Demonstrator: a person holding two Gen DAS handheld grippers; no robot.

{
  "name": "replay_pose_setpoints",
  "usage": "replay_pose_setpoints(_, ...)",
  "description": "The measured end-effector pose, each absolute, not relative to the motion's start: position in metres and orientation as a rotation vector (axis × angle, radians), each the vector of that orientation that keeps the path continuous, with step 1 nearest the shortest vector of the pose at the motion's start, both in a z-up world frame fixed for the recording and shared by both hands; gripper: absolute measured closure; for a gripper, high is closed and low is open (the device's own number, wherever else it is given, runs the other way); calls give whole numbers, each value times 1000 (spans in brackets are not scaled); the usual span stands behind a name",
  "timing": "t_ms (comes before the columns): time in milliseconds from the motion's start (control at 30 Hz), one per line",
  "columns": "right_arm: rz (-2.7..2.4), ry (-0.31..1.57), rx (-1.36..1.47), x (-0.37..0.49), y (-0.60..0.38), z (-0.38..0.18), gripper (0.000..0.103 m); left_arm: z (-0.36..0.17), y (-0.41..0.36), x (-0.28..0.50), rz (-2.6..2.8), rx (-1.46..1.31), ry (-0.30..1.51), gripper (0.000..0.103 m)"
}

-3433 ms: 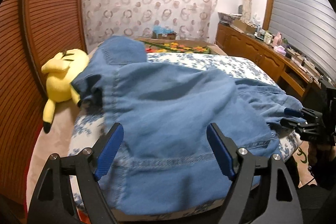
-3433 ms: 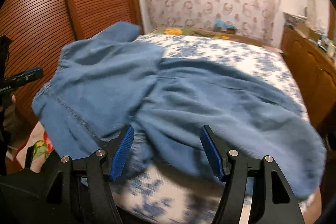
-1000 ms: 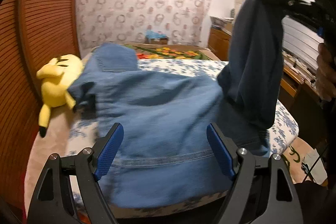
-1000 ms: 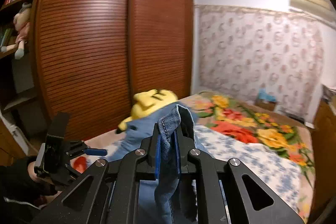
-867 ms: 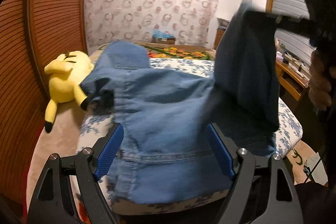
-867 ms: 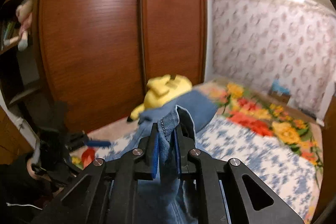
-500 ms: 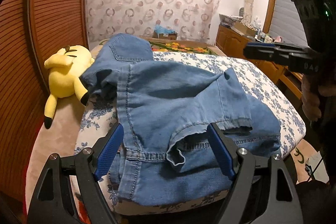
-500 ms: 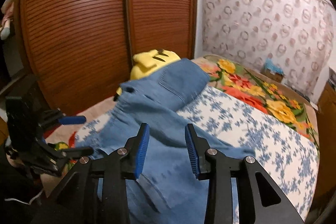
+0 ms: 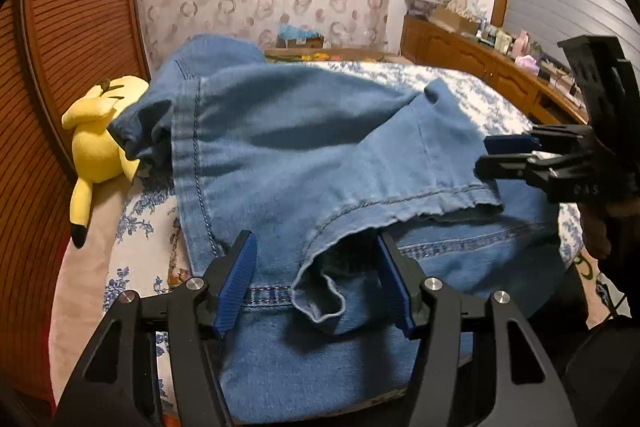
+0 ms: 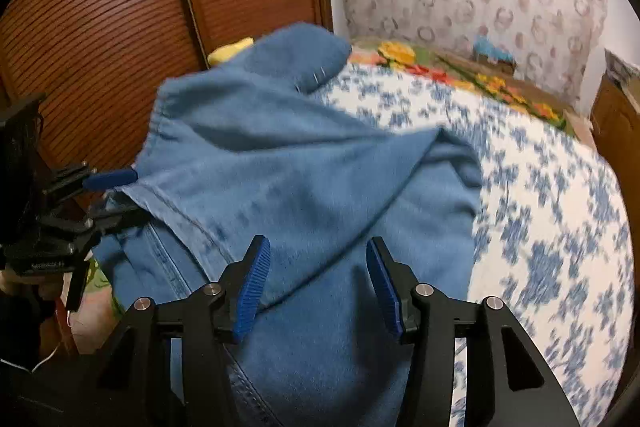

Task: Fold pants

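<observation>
Blue denim pants lie on a floral-sheeted bed, one leg now folded across the other. A second ago the right gripper held that leg aloft; its jaws are opening, empty. The left gripper is closing around the loose hem, not yet pinching.

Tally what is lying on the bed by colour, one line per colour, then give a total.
Blue: 1, the denim pants
Yellow: 1, the plush toy at the bed's edge, beside the pants
Total: 2
</observation>
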State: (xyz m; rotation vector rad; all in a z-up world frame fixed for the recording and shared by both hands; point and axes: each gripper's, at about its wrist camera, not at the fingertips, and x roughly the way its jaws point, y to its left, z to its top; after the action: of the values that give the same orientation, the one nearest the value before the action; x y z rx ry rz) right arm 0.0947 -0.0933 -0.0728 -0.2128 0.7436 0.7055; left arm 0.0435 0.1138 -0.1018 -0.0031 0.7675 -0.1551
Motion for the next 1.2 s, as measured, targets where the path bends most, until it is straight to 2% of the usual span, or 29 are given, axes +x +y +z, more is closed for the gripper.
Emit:
replay_pose_setpoints(133,714,792,-192,100,-82,-78,51,-103,110,43,-162,12,763,58)
replay_pose_setpoints(200,728,780,-171,99,-80,-75,51,-101,110,42,-163,12,754,73)
replay_pose_setpoints(233,744,772,-163,100,-77,-74,51,-99,110,41,-170,7,747,76)
replay_pose_setpoints(300,783,737,-151,98,-72,-64,74,-95,110,38,-187,5,730,92)
replay_pose_setpoints(333,800,717,-153,97,-69,-58,91,-92,110,36,-192,6,720,94)
replay_pose_setpoints(433,868,644,-156,93,-59,-33,100,-79,110,27,-213,-3,680,95)
replay_pose_setpoints(633,909,509,-195,97,-26,30,101,-46,116,1,-238,-43,597,96)
replay_pose_setpoints(767,944,492,-206,114,8,57,101,-39,127,-14,-245,-77,595,96)
replay_pose_setpoints(900,967,542,-241,144,54,48,101,-56,138,-15,-207,-90,653,96)
replay_pose_setpoints(1133,932,669,-317,199,113,-2,101,-99,158,3,-127,-128,772,96)
replay_pose_setpoints(1200,913,673,-328,200,122,-6,95,-100,160,4,-91,-120,774,95)
